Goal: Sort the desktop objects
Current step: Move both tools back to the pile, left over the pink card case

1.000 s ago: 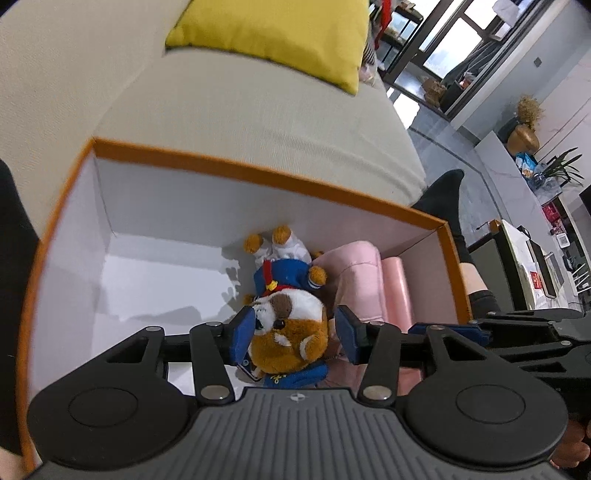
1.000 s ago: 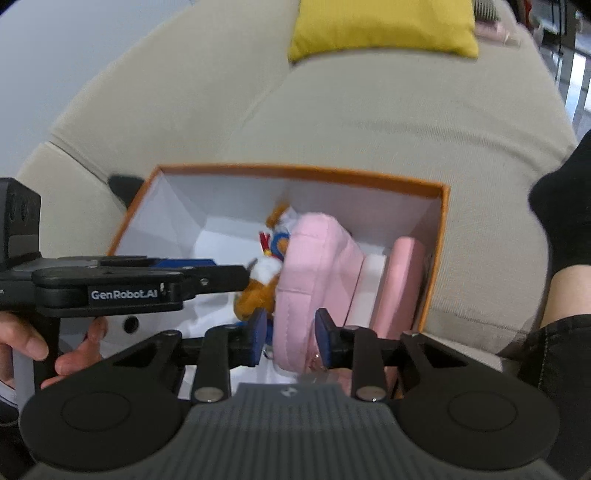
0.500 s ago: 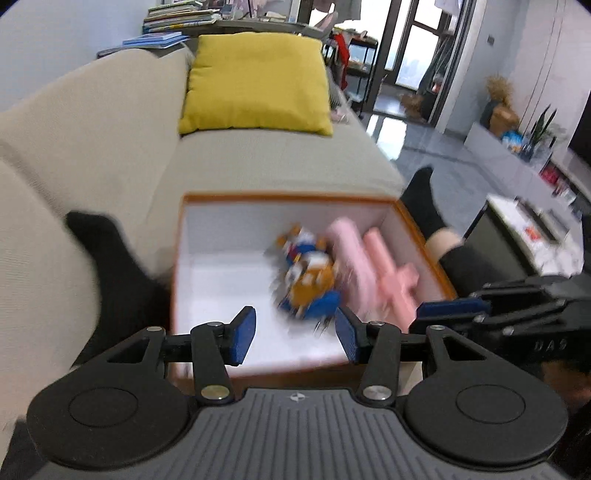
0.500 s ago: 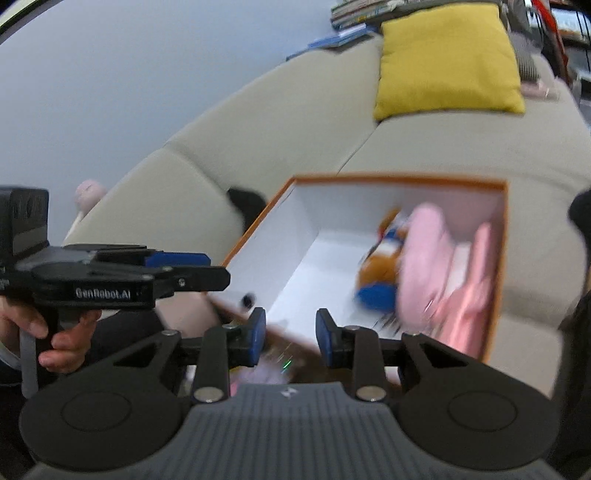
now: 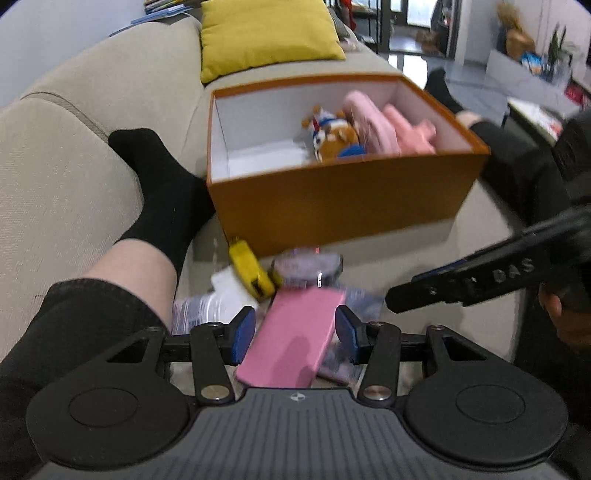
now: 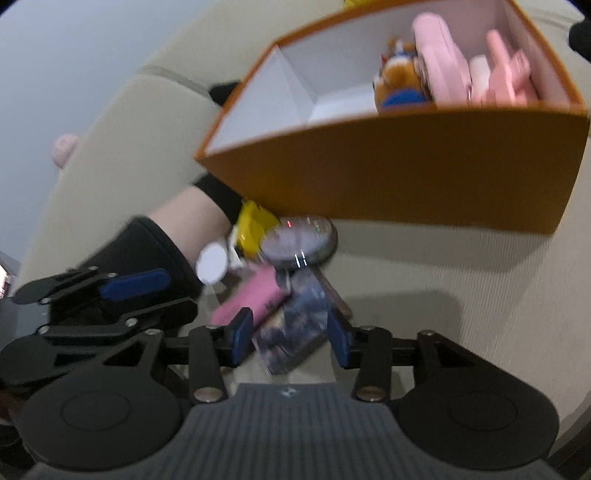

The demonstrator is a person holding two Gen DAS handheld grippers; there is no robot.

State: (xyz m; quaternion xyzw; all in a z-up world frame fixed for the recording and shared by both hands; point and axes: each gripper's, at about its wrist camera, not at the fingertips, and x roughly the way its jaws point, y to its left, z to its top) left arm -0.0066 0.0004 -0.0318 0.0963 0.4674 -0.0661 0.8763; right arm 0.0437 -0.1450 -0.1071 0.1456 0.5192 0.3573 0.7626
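An orange box (image 5: pixel 347 199) (image 6: pixel 406 166) stands on the sofa and holds a brown plush toy (image 5: pixel 332 138) (image 6: pixel 397 86) and pink plush items (image 5: pixel 391 127) (image 6: pixel 476 74). In front of it lies a pile: a pink flat case (image 5: pixel 295 339) (image 6: pixel 247 301), a yellow tape measure (image 5: pixel 251 273) (image 6: pixel 253 225), a round silver tin (image 5: pixel 308 267) (image 6: pixel 299 242), a dark printed packet (image 6: pixel 295 325) and a white item (image 5: pixel 229 291). My left gripper (image 5: pixel 295 338) is open above the pink case. My right gripper (image 6: pixel 290 341) is open above the dark packet.
The person's legs in black socks lie either side of the pile (image 5: pixel 155 206). A yellow cushion (image 5: pixel 266 33) rests at the sofa's far end. The right gripper's body (image 5: pixel 491 277) shows at the right of the left wrist view; the left gripper (image 6: pixel 110 291) shows in the right wrist view.
Both grippers let go of the plush toys in the box, pulled back out of it and dropped toward the pile in front of the box. The right gripper's jaws have widened.
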